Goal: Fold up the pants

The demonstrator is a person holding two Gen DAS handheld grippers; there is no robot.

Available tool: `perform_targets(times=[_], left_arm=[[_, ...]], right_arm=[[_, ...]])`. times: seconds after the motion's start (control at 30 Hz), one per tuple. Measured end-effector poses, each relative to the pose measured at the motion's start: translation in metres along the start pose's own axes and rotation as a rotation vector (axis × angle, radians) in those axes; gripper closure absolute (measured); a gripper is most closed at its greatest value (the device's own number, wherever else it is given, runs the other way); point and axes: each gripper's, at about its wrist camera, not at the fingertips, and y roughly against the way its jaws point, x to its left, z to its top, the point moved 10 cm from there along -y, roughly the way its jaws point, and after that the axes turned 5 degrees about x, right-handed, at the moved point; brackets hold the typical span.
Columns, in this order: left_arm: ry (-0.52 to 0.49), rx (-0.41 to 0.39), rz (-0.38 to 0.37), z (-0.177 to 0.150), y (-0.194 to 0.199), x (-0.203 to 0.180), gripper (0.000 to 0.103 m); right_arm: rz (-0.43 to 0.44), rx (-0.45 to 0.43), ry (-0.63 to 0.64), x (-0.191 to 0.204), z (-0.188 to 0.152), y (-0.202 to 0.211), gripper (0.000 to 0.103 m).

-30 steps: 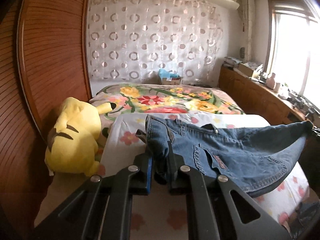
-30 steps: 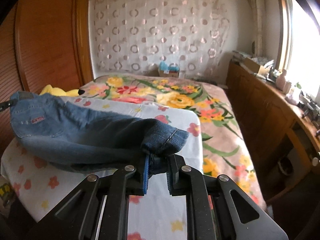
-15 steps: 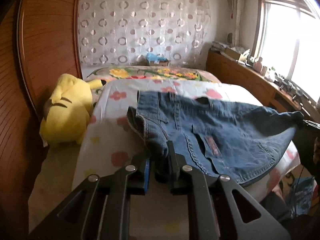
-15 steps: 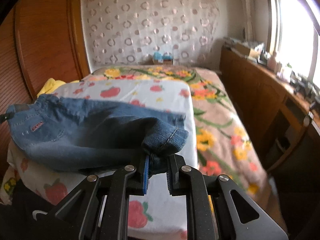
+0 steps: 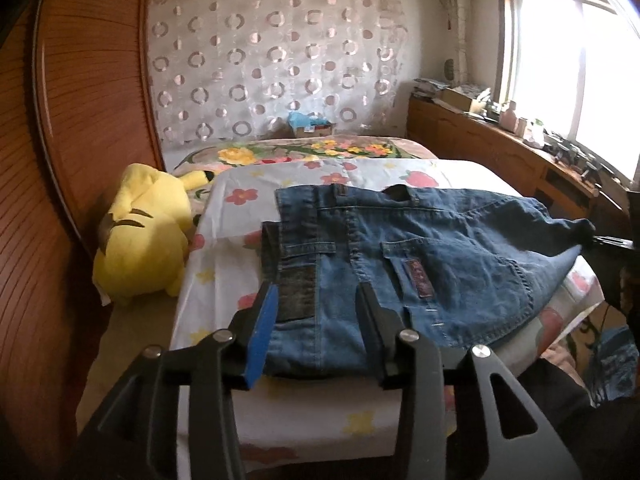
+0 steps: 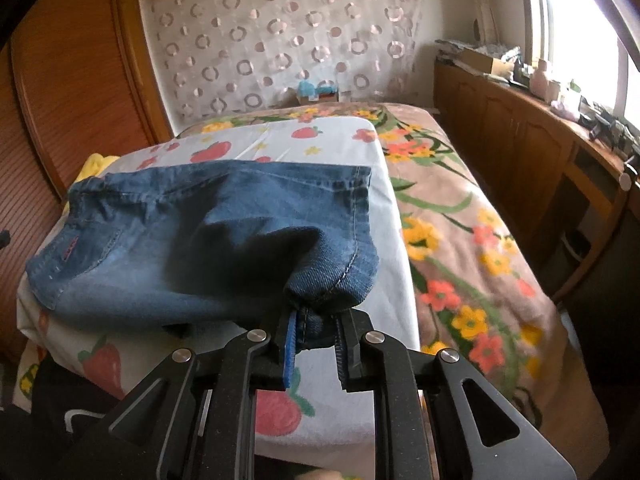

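Since the earlier frames, we found that the jeans (image 5: 404, 264) had come down from a raised, draped position to lie spread on the strawberry-print sheet (image 5: 224, 280) over the bed, waistband end toward the left side. The left gripper (image 5: 316, 308) had just been opening: its fingers stood apart on either side of the waistband corner, the denim lying flat between them, ungripped. The right gripper (image 6: 316, 330) stayed narrow, pinching a bunched hem of the leg end (image 6: 332, 276), held slightly lifted near the sheet's right edge. We noted a yellow plush toy (image 5: 144, 236) beside the sheet, clear of the jeans.
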Motion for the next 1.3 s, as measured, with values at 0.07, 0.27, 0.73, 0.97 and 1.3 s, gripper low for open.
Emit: perform_targets(times=[0.07,0.27,0.73,0.97,1.3], left_arm=[[0.003,-0.001,-0.023,0.001,-0.001,-0.006,0.060],[-0.011,0.021,-0.095,0.002,-0.017,-0.033,0.055],[-0.031,0.136,-0.136,-0.020,-0.078,-0.086,0.049],[-0.034,0.163,-0.139,-0.028,-0.088,-0.096,0.049],[-0.044,0.146,-0.096,-0.034,-0.098,-0.098,0.049]], right_arm=[[0.004,0.001,-0.007,-0.001,-0.001,-0.001,0.088],[0.006,-0.006,-0.013,0.000,-0.003,0.001,0.086],[0.029,-0.034,-0.021,0.009,-0.001,0.017,0.062],[0.054,-0.056,-0.046,0.012,0.003,0.022,0.056],[0.050,-0.075,-0.103,0.002,0.012,0.024,0.056]])
